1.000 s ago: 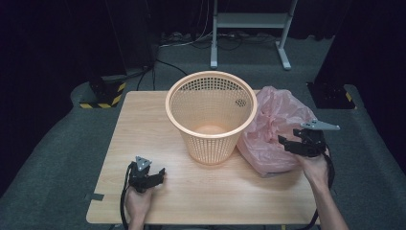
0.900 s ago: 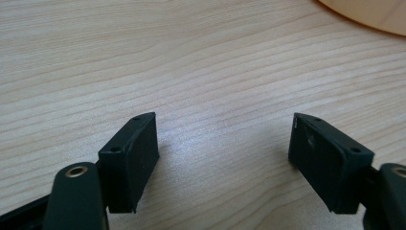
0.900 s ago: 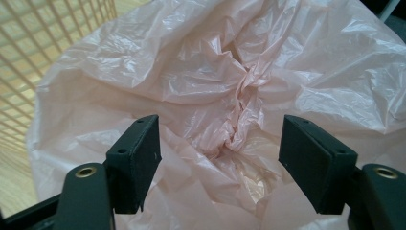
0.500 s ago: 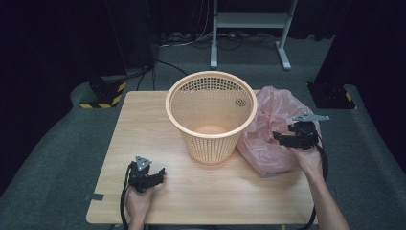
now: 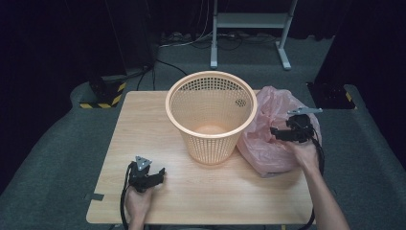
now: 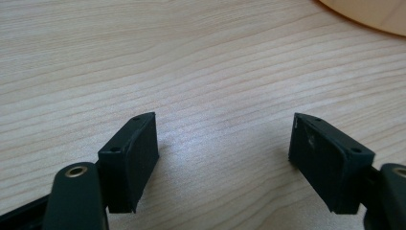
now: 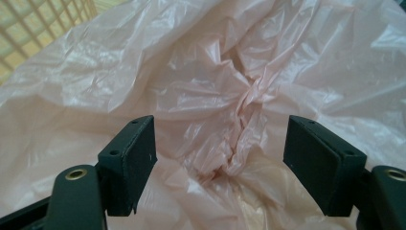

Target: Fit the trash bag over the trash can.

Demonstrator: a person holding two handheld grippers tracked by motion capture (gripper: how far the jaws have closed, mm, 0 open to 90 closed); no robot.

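Note:
An orange mesh basket (image 5: 210, 112) stands upright in the middle of the wooden table (image 5: 143, 124). A crumpled pink plastic bag (image 5: 268, 139) lies against its right side. My right gripper (image 5: 274, 132) hovers over the bag, pointing left toward the basket; its jaws have just been opening and stand wide, with a ridge of bag (image 7: 239, 129) between them but not pinched. My left gripper (image 5: 160, 173) rests at the front left of the table, open, with bare wood (image 6: 225, 124) between its jaws.
The basket's rim (image 6: 368, 14) shows at the top right of the left gripper view, and its mesh wall (image 7: 43, 24) at the top left of the right gripper view. Behind the table stand a metal frame (image 5: 249, 28) and a yellow-black striped base (image 5: 103, 93).
My right gripper has moved left and farther over the pink bag toward the basket. The left gripper has stayed where it was.

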